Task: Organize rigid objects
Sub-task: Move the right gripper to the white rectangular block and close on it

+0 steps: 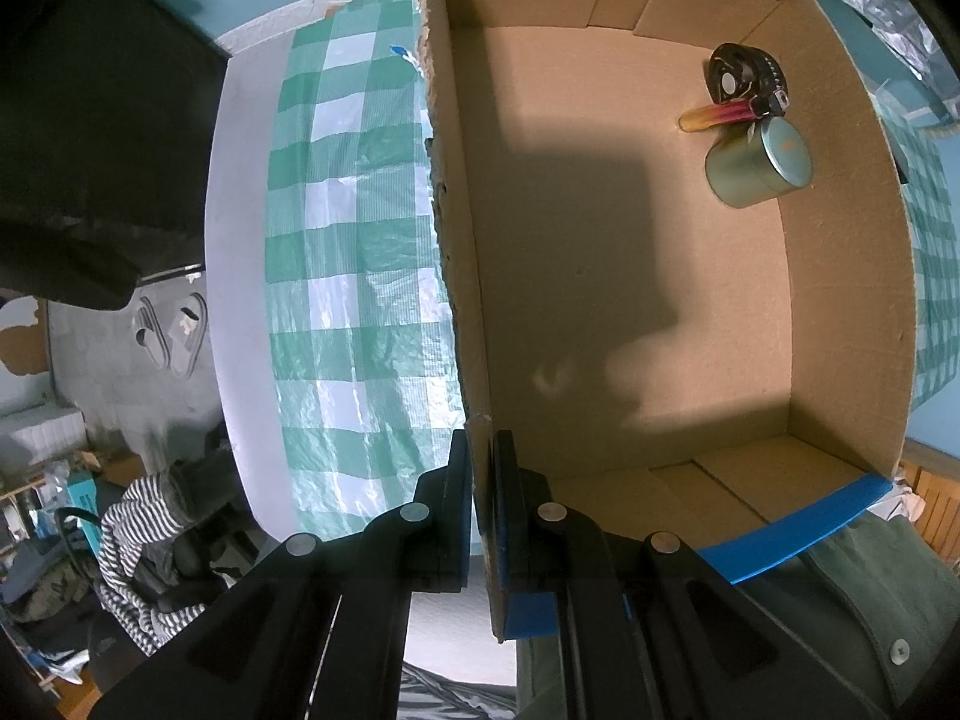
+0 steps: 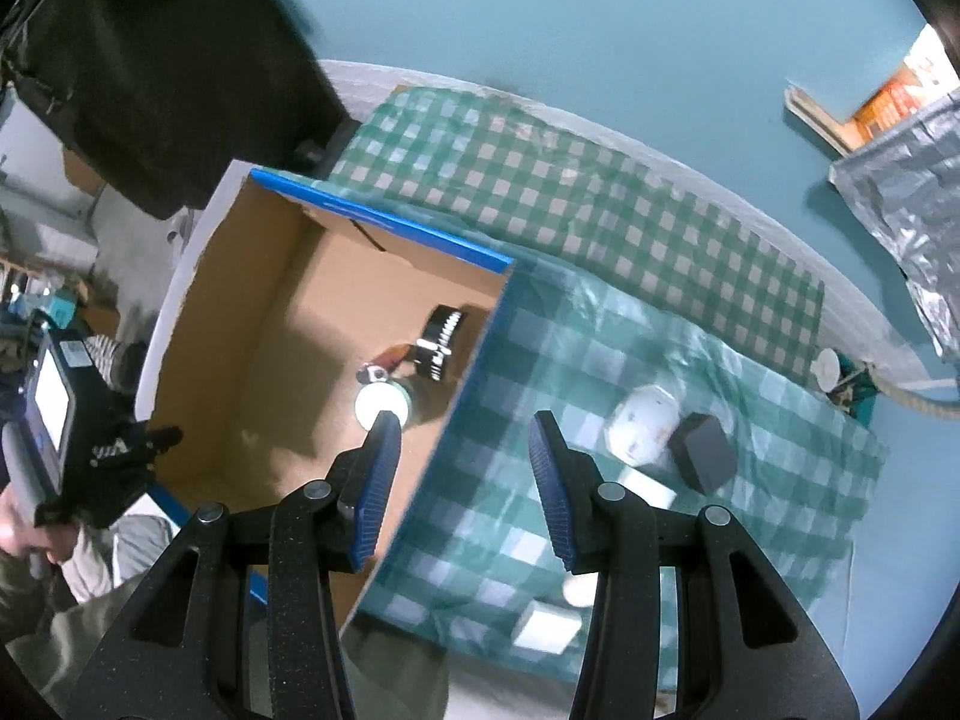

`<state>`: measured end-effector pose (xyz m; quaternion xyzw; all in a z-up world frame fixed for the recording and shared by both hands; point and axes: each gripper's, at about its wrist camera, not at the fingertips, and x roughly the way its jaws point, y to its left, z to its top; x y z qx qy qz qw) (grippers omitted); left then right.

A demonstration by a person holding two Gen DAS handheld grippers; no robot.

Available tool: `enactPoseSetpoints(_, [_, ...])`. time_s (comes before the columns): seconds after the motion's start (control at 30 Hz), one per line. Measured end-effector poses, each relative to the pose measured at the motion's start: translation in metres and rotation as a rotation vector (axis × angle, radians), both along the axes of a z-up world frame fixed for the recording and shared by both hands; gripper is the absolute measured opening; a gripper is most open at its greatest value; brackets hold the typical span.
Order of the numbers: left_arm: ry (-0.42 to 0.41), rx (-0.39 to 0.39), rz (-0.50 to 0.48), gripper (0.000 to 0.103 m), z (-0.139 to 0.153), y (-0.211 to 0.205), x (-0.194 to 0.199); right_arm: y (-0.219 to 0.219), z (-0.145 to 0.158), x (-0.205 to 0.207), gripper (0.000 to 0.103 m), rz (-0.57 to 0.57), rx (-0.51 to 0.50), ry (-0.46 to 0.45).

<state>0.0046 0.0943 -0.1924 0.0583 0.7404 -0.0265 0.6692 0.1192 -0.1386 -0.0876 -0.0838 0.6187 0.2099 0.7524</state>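
A cardboard box [image 1: 630,276] with blue-taped edges sits on a table covered by a green-and-white checked cloth [image 1: 354,240]. In one corner of the box lie three things close together: a round green tin [image 1: 759,165] on its side, a black reel-like disc [image 1: 741,75] leaning near the wall, and a slim red-to-yellow lighter [image 1: 720,115] between them, touching or nearly touching both. The rest of the box floor is bare apart from shadow. Out on the cloth, beyond the box's near wall, rest a white rounded piece [image 2: 642,426] with a black block [image 2: 702,459] just beside it, and two small white items [image 2: 549,627] closer to the camera; blur hides what they are. A crinkled silver bag [image 2: 906,204] hangs at the far right. The left gripper [image 1: 482,450] is clenched on the box's side wall, one pad outside and one inside, gripping the cardboard edge. The right gripper [image 2: 462,426] stands parted with nothing between its blue pads, hovering over the box wall that separates the stored things from those on the cloth.
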Motion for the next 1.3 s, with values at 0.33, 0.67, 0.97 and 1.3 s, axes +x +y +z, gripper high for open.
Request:
enactPoseSetpoints(0.33, [0.000,0.003,-0.009,0.006,0.001,-0.002,0.000,-0.038,-0.004,-0.013,0.051,-0.067,-0.013,0.010])
enactPoseSetpoints(0.67, [0.001,0.004,-0.003,0.006,0.004,-0.002,-0.001,-0.092,-0.045,-0.014,0.056,-0.207,-0.015,0.085])
enactPoseSetpoints(0.97, [0.008,0.008,0.001,0.006,0.000,-0.002,-0.002,-0.140,-0.111,-0.005,0.059,-0.362,-0.042,0.191])
enactPoseSetpoints(1.3, [0.006,0.009,0.009,0.006,-0.001,-0.002,-0.004,-0.146,-0.169,0.003,0.059,-0.454,-0.039,0.249])
